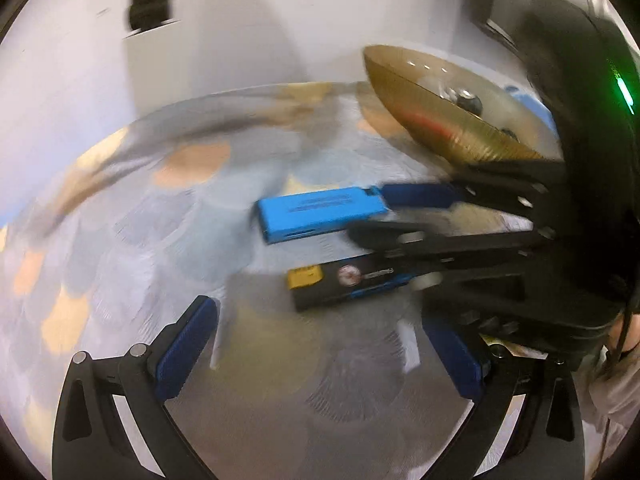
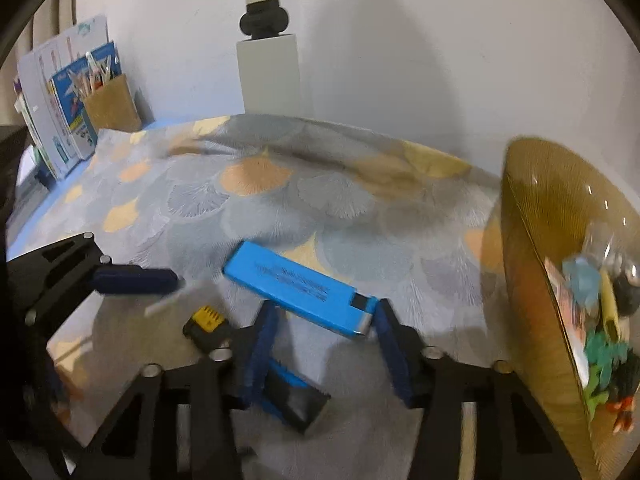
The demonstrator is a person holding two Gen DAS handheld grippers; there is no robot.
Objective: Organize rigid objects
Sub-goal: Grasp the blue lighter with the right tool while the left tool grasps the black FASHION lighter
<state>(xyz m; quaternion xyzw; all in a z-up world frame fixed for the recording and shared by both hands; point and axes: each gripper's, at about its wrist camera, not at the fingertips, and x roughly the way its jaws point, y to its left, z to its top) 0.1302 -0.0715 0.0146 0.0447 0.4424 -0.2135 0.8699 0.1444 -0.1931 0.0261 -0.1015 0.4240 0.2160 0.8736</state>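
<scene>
A bright blue flat box (image 2: 298,286) is held at its near end between the fingers of my right gripper (image 2: 324,320), lifted above the table; it also shows in the left wrist view (image 1: 320,212). Below it a black box with a yellow corner (image 1: 344,282) lies on the patterned cloth, partly hidden by the right gripper (image 2: 208,322). My left gripper (image 1: 316,344) is open and empty, hovering over the cloth in front of the black box.
An amber glass bowl (image 2: 532,280) with several small items stands on the right; it also shows in the left wrist view (image 1: 432,120). A brown pencil holder (image 2: 112,104) and leaflets stand at the back left. A white wall borders the table behind.
</scene>
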